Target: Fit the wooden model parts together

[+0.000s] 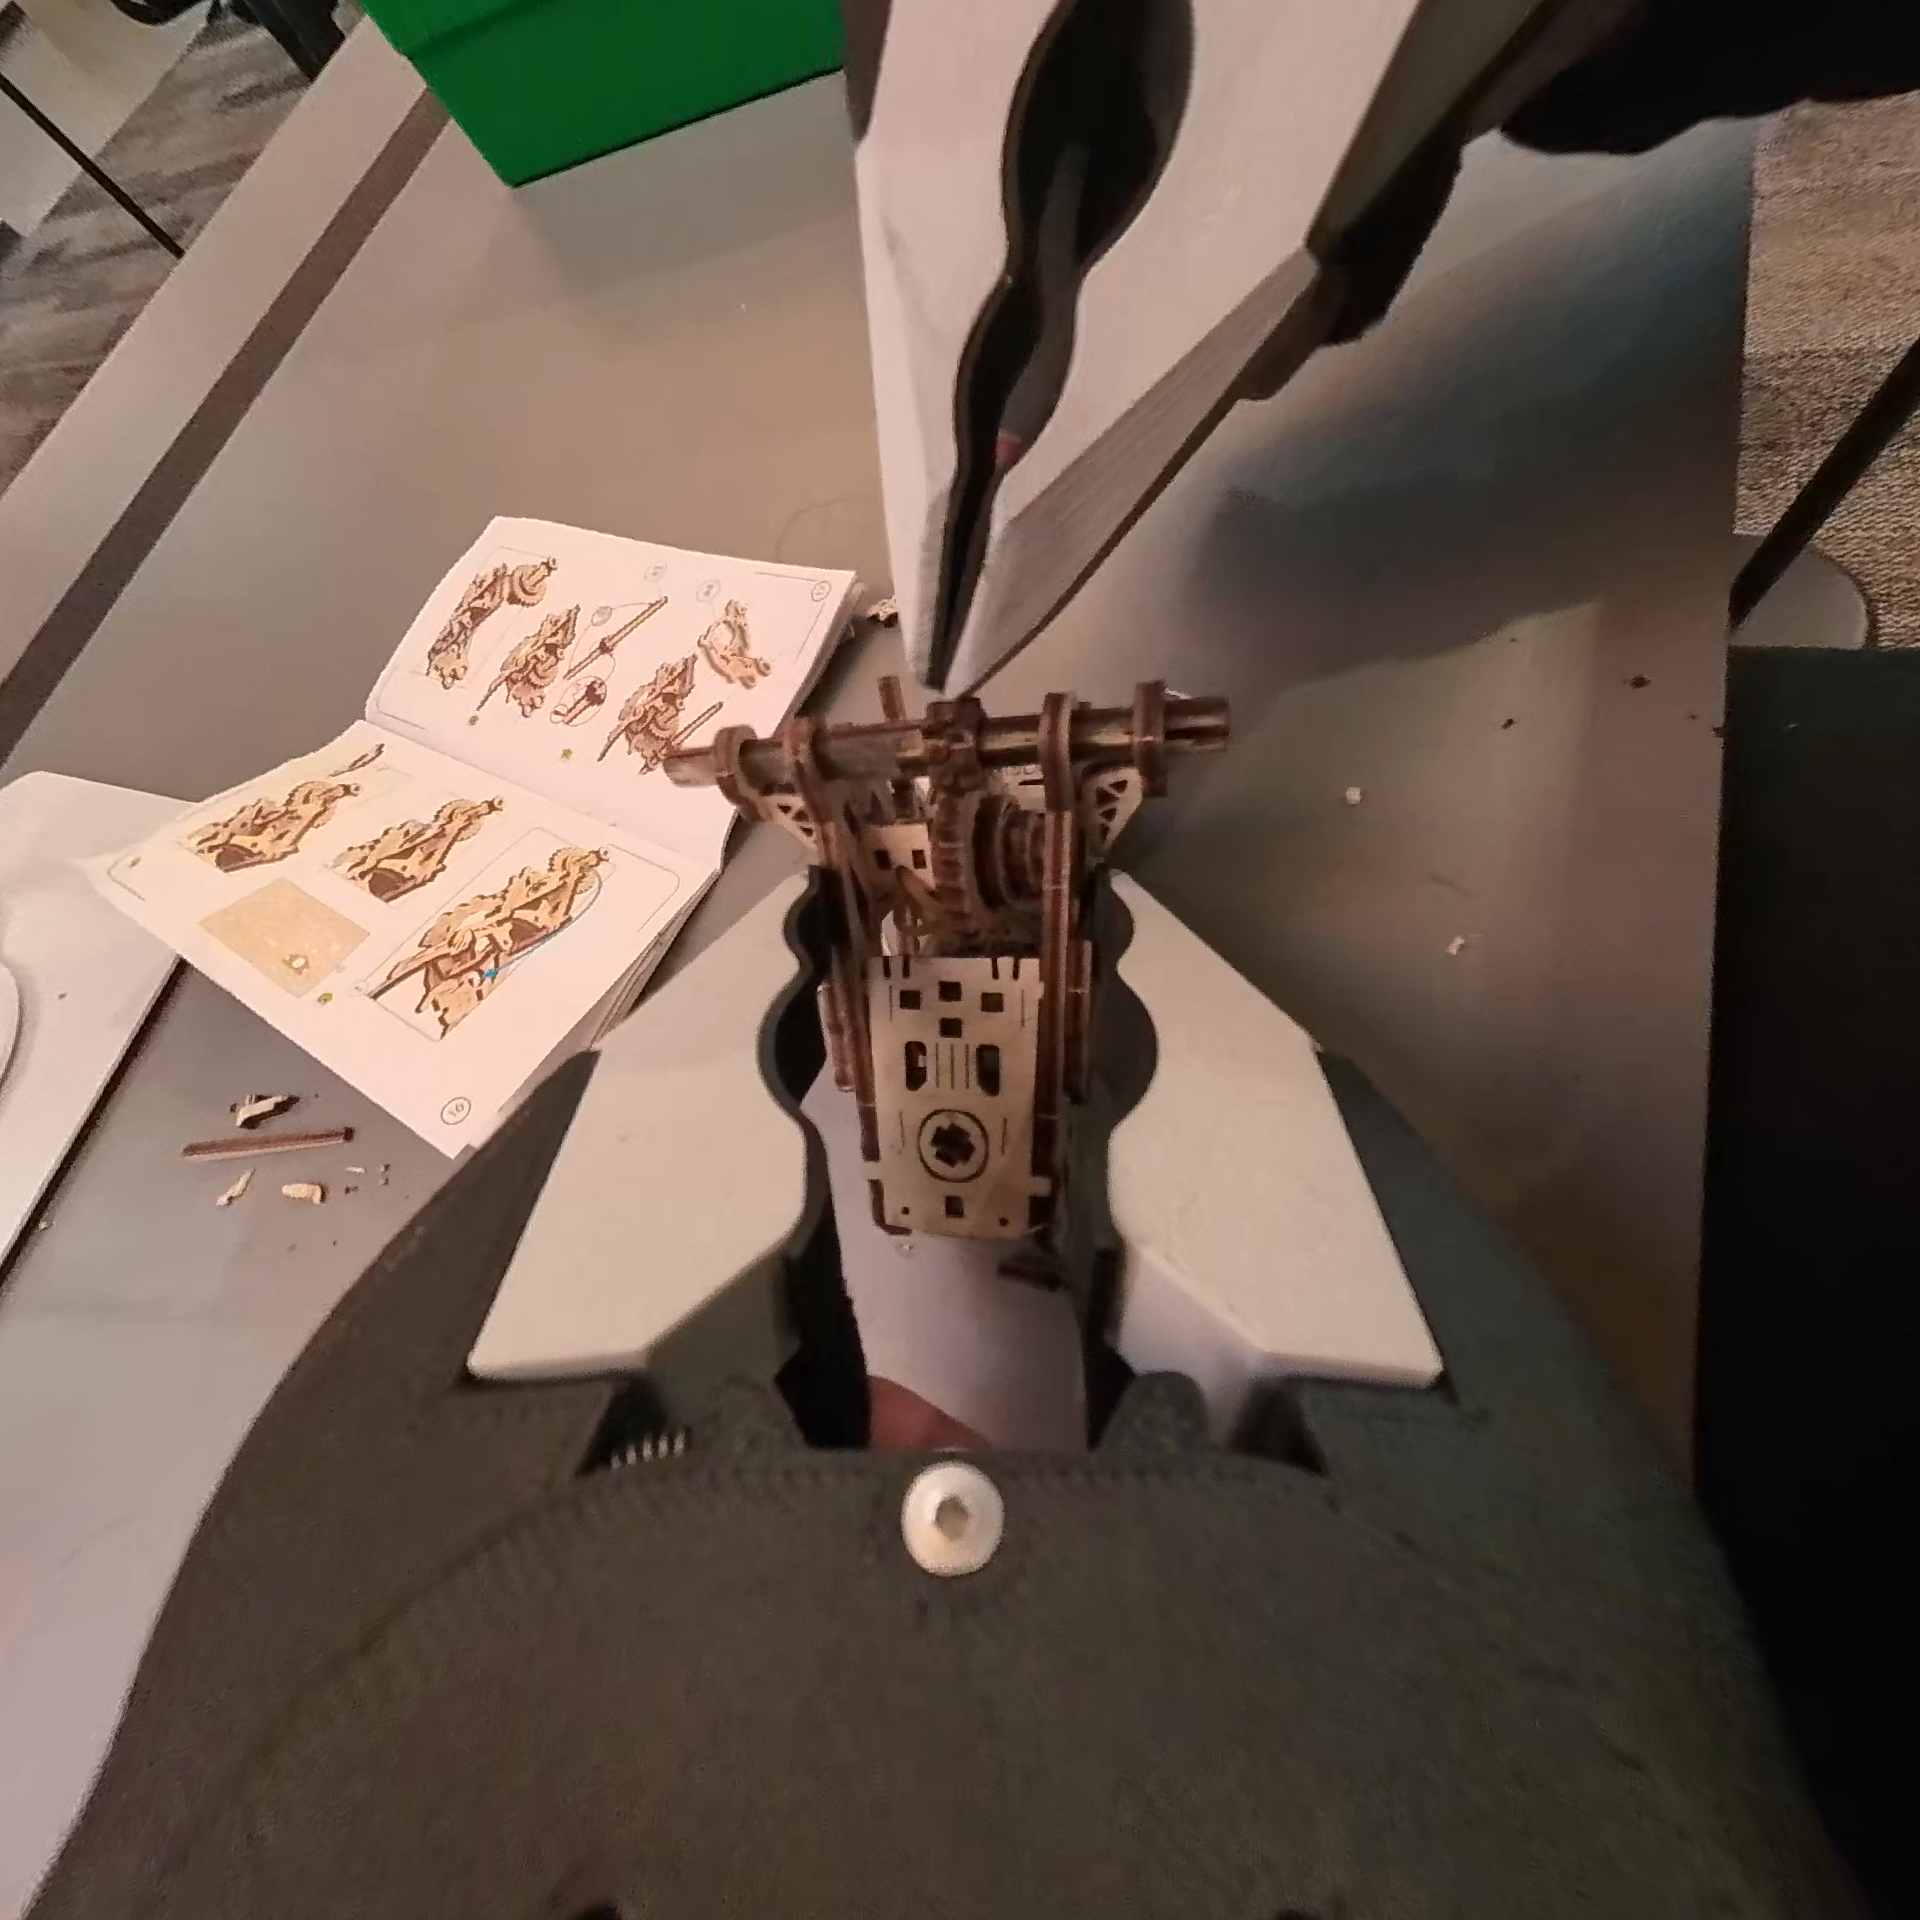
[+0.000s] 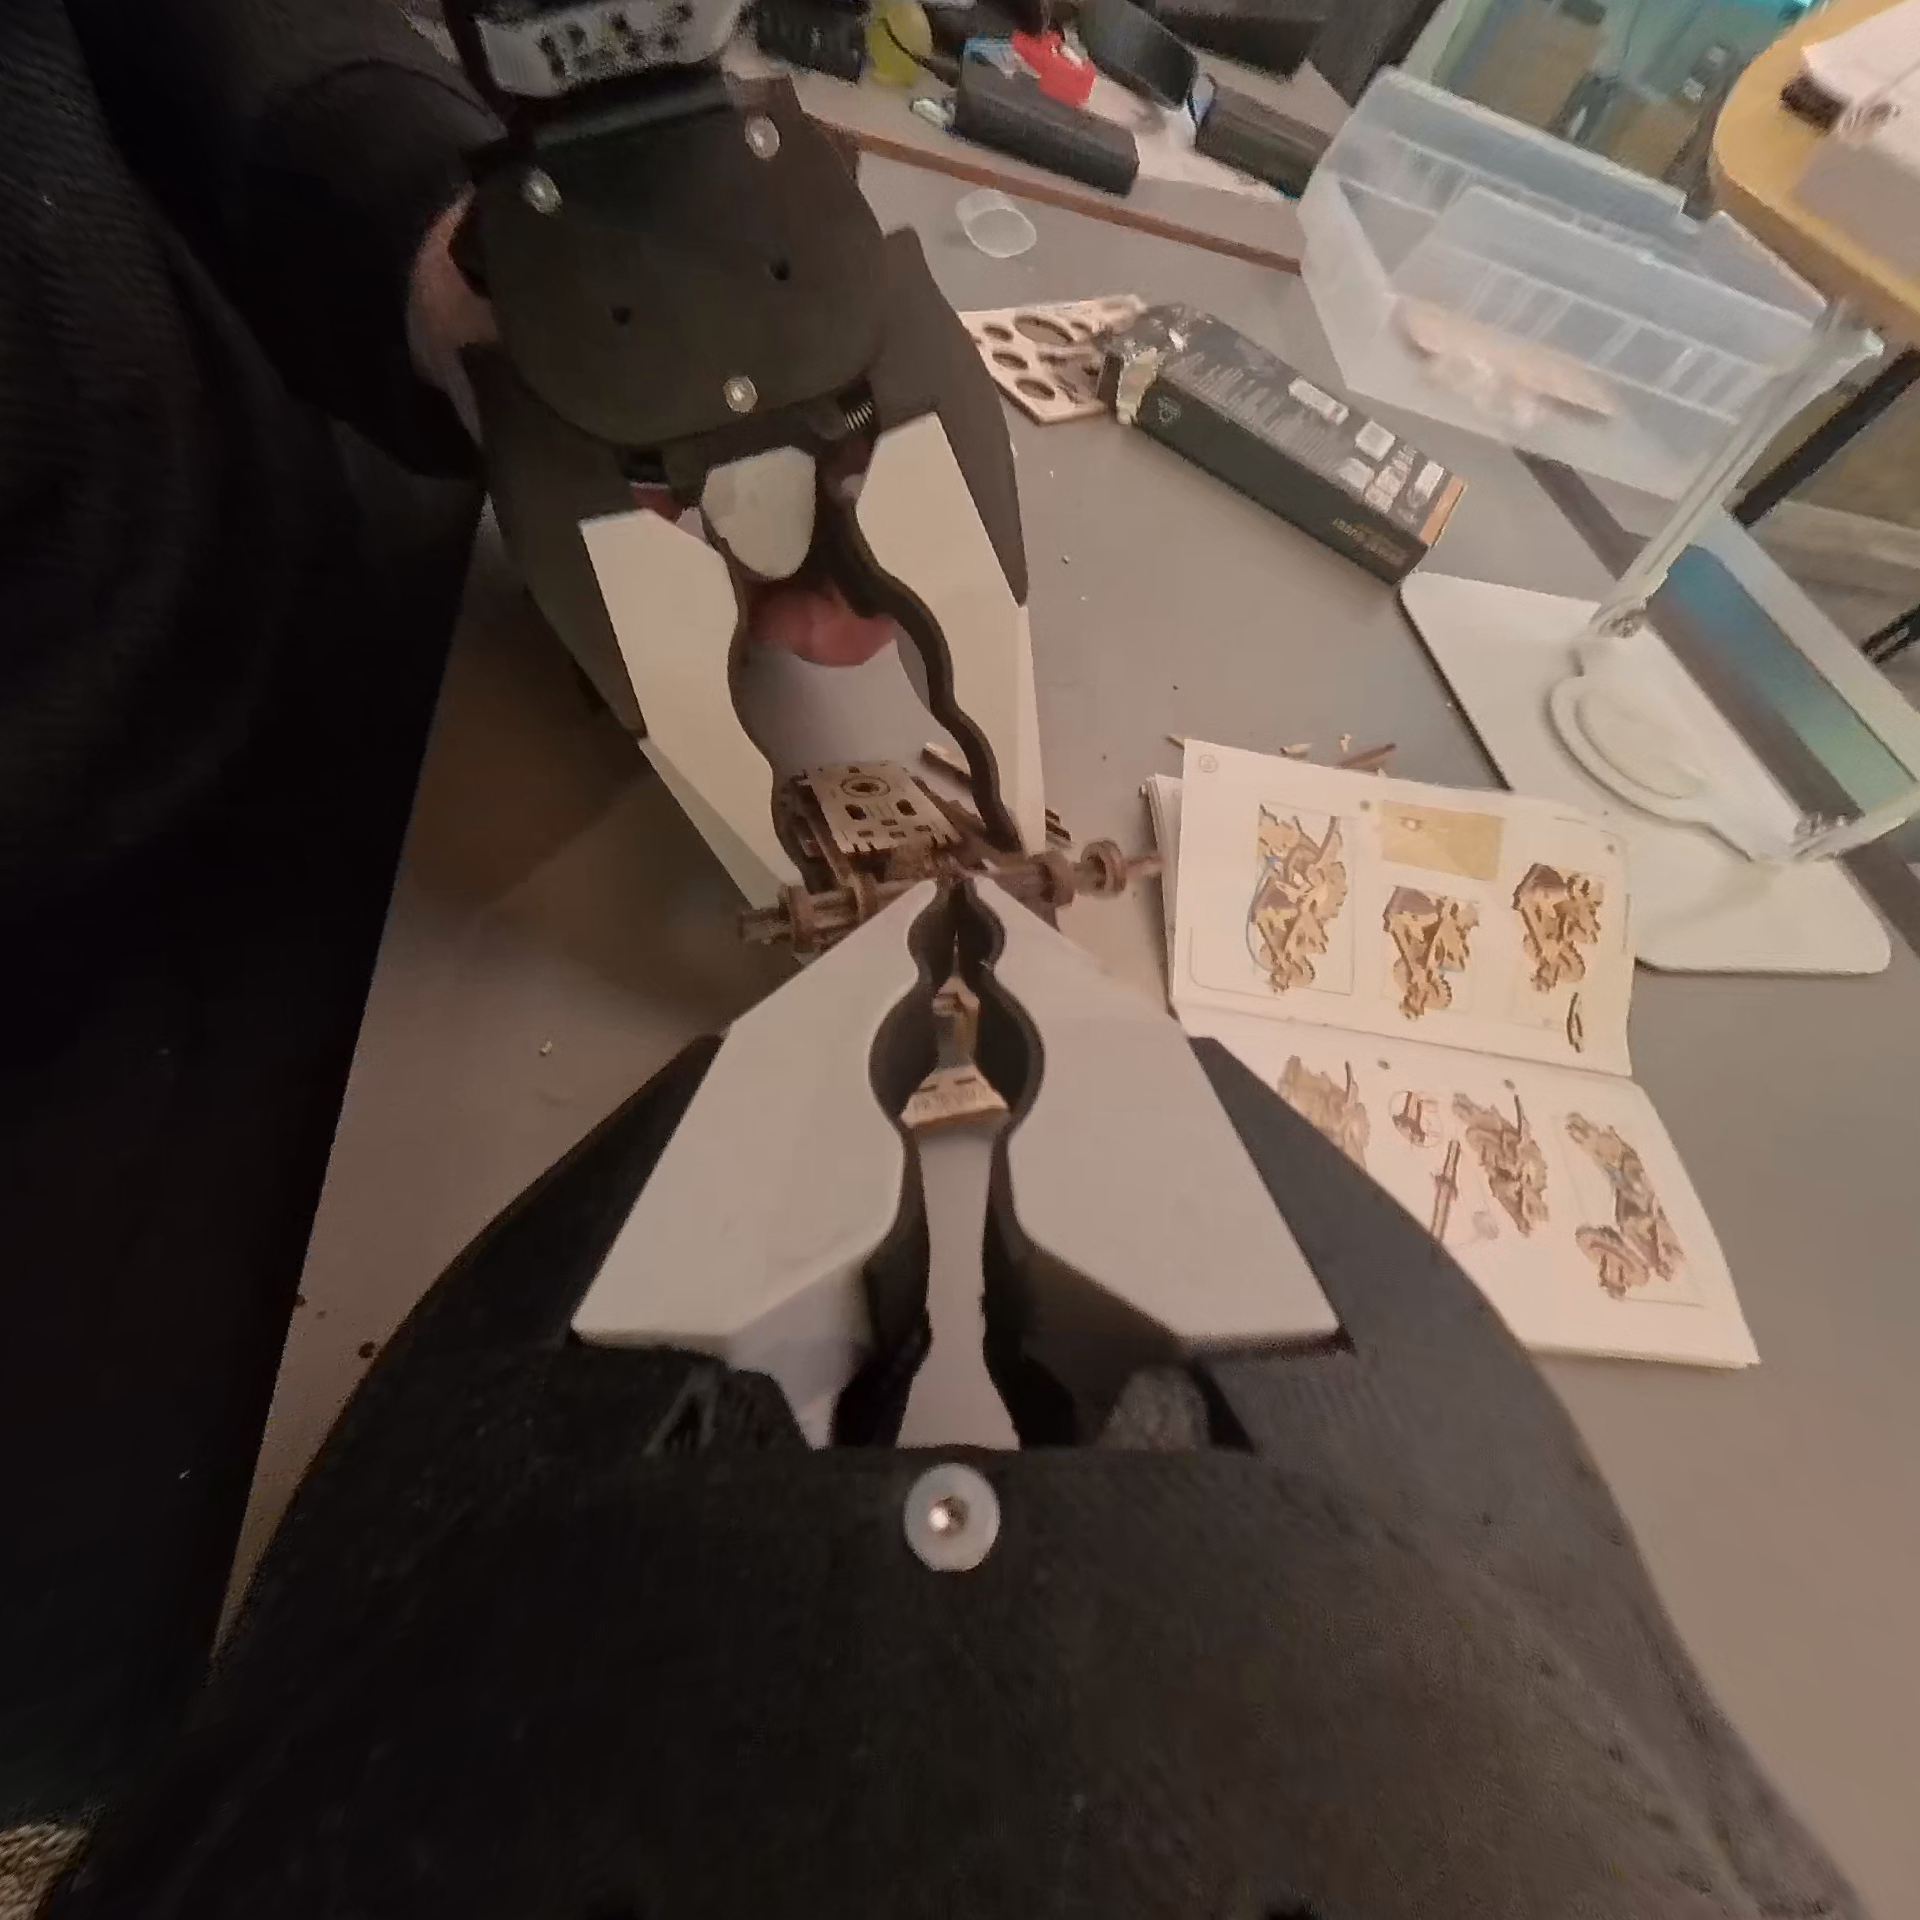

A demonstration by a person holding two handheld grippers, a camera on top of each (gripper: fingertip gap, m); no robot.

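Note:
My left gripper (image 1: 956,894) is shut on the wooden model (image 1: 961,1039), a small frame with gears and a cross axle (image 1: 1039,732) sticking out beyond the fingertips. It is held above the grey table (image 1: 623,416). My right gripper (image 1: 940,670) comes down from above with its tips closed, right at the axle's middle. In the right wrist view, my right gripper (image 2: 951,899) is shut on a small flat wooden part (image 2: 951,1081) that sits in the hollow between the fingers. The left gripper (image 2: 894,842) and the model (image 2: 862,821) show just beyond its tips.
An open instruction booklet (image 1: 416,852) lies left of the model; it also shows in the right wrist view (image 2: 1455,1039). Wood scraps (image 1: 270,1143), a green box (image 1: 623,83), a dark carton (image 2: 1288,447), a punched wooden sheet (image 2: 1039,353), a clear organiser (image 2: 1538,270) and a white lamp base (image 2: 1714,810) stand around. Some 4 centimeters of space lies between my two pairs of fingers. Both grippers' tips are roughly 35 centimeters from the dark carton (image 2: 1288,447).

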